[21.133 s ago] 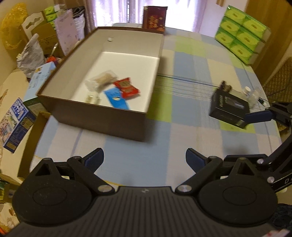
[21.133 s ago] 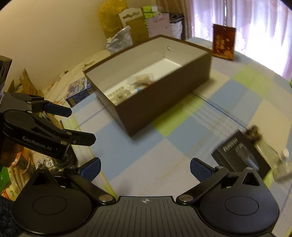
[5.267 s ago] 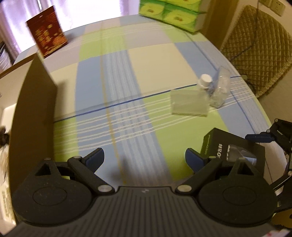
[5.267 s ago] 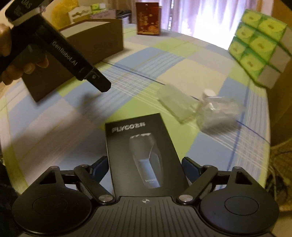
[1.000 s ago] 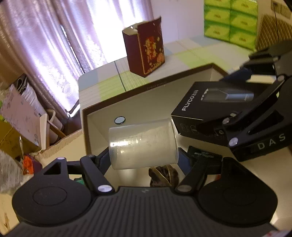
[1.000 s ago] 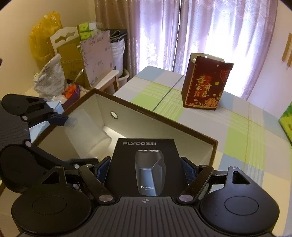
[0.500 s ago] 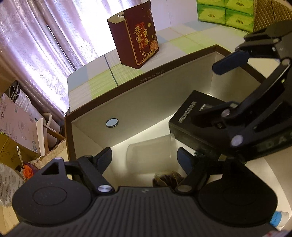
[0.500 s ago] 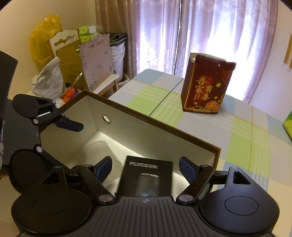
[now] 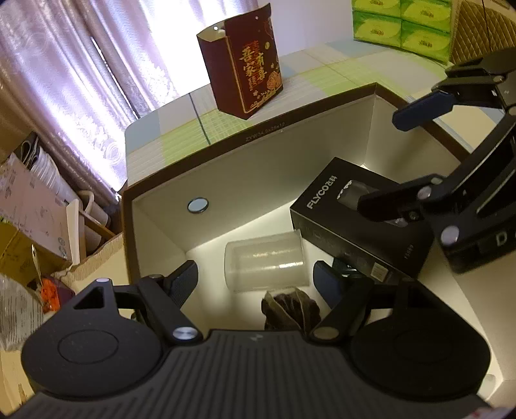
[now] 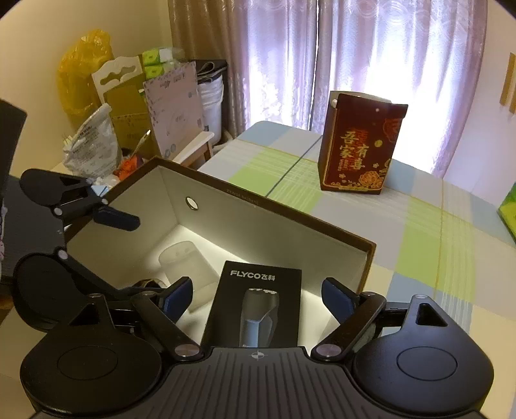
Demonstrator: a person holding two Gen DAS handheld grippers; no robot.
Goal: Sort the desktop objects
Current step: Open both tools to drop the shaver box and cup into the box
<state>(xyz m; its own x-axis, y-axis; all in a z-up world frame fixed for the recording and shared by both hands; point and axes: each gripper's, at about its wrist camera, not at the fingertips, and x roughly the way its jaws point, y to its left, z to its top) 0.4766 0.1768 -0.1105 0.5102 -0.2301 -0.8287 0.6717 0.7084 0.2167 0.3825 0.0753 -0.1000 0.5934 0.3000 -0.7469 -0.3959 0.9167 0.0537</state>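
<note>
Daylight glows through pale purple curtains (image 10: pixel 371 58) behind the table's far edge. The table (image 10: pixel 419 225) wears a checked cloth of blue, green and cream. A cream wall (image 10: pixel 38 35) stands left, with stacked cardboard (image 10: pixel 125 103) (and a yellow bag (image 10: pixel 80 74)) below it.

My left tongs (image 9: pixel 256 278) hide the near part of the brown box (image 9: pixel 290 129), so I cannot see its floor there. A dark crinkly packet (image 9: pixel 290 309) peeks out; I cannot tell what it is. The black razor box (image 10: pixel 254 306) is half covered by my right tongs (image 10: pixel 258 293). The clear cup (image 10: pixel 185 261) looks foggy. The green tissue packs (image 9: pixel 403 22) are cut off at the top edge.
</note>
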